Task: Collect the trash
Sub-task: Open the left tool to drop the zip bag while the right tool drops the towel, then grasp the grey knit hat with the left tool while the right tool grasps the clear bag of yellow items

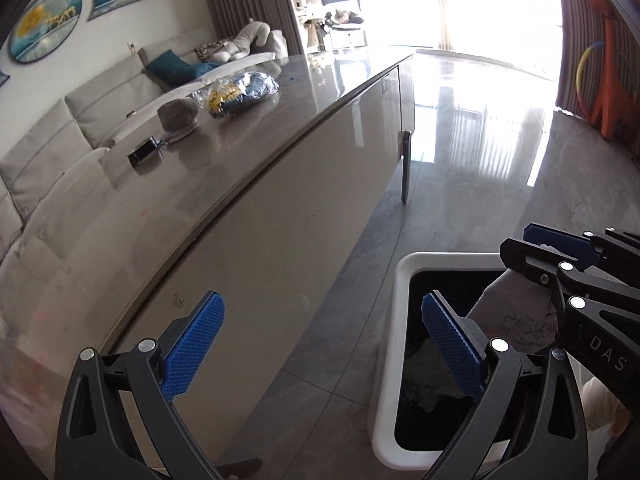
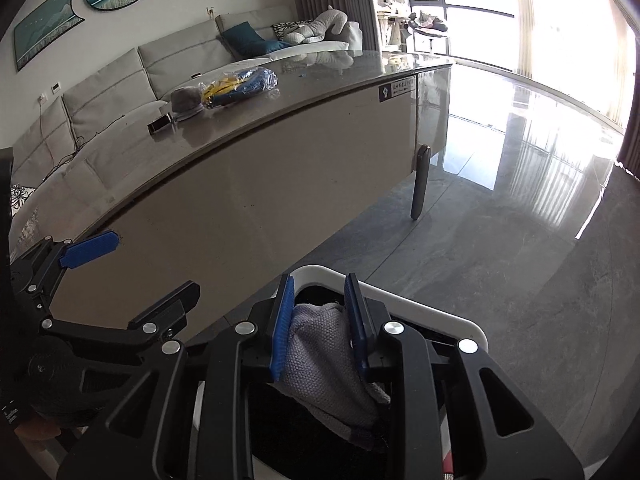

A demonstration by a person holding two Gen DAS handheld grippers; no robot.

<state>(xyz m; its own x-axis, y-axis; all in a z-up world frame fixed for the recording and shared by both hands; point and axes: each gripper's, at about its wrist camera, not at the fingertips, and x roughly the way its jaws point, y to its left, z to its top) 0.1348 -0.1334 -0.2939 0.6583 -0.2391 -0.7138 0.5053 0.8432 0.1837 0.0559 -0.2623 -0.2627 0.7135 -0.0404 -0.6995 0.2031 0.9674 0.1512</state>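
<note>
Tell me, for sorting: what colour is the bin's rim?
White rim, black inside; clearest in the left wrist view.

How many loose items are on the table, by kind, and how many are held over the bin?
Plastic bag: 1
Grey bundle: 1
Small black box: 1
Grey cloth in right gripper, over bin: 1
Total: 4

Left gripper (image 1: 323,344) agape, right gripper (image 2: 320,326) clamped.
</note>
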